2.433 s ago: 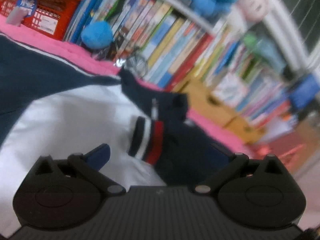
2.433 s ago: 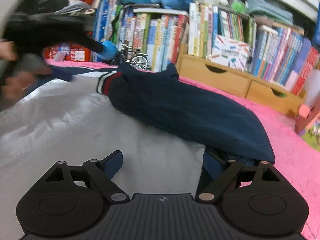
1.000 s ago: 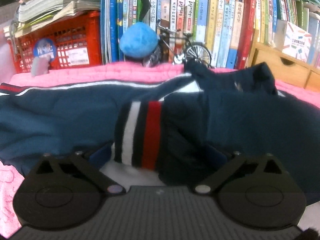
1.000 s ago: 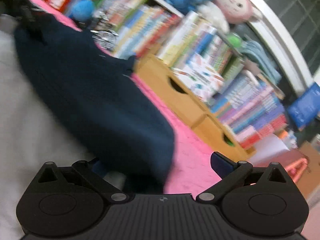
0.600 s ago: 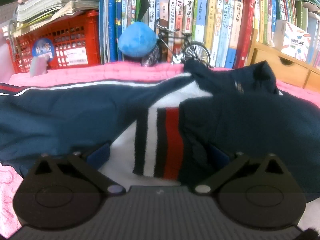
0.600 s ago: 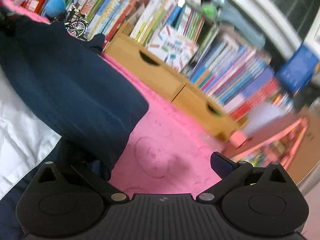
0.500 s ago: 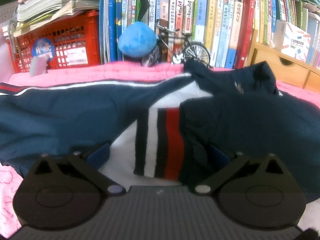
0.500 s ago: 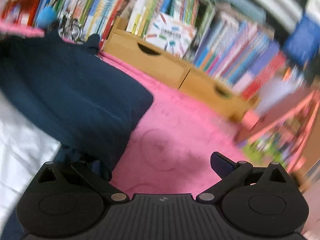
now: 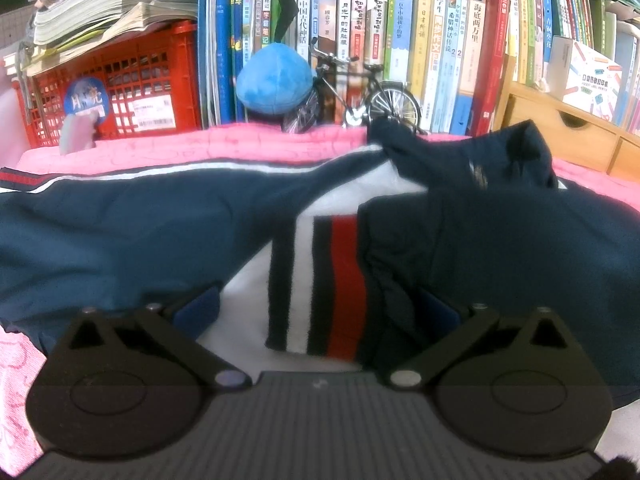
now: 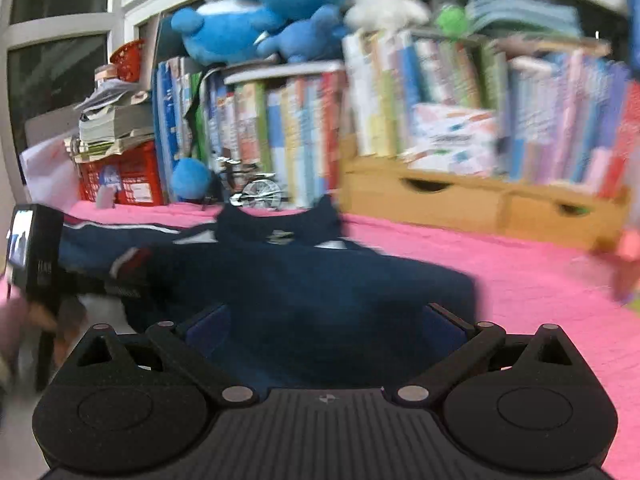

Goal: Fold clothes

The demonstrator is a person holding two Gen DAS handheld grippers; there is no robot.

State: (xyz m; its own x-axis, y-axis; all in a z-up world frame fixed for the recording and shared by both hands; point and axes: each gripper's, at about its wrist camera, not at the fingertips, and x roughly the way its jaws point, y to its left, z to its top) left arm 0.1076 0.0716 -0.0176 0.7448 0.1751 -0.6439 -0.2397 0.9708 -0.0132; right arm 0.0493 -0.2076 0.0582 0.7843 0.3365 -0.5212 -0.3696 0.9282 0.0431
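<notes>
Jaws: the left gripper (image 9: 318, 308) has its jaws wide apart, with the striped cuff (image 9: 320, 280) lying loose between them. The right gripper (image 10: 326, 324) is wide apart too, low over the dark cloth and holding nothing.
What changed: a moment ago the left gripper had the cuff up off the jacket (image 9: 500, 248); now the cuff lies flat on the white front. The right gripper has swung back from the side to face the jacket.
What it means: one sleeve (image 9: 520, 240) looks folded in. The other sleeve (image 9: 100, 232) is not folded yet.
Where it lies: the jacket is spread on a pink blanket (image 9: 200, 148).
Room: books (image 9: 400, 40), a red crate (image 9: 120, 92), a blue soft toy (image 9: 274, 80) and a toy bike (image 9: 360, 96) stand behind.
</notes>
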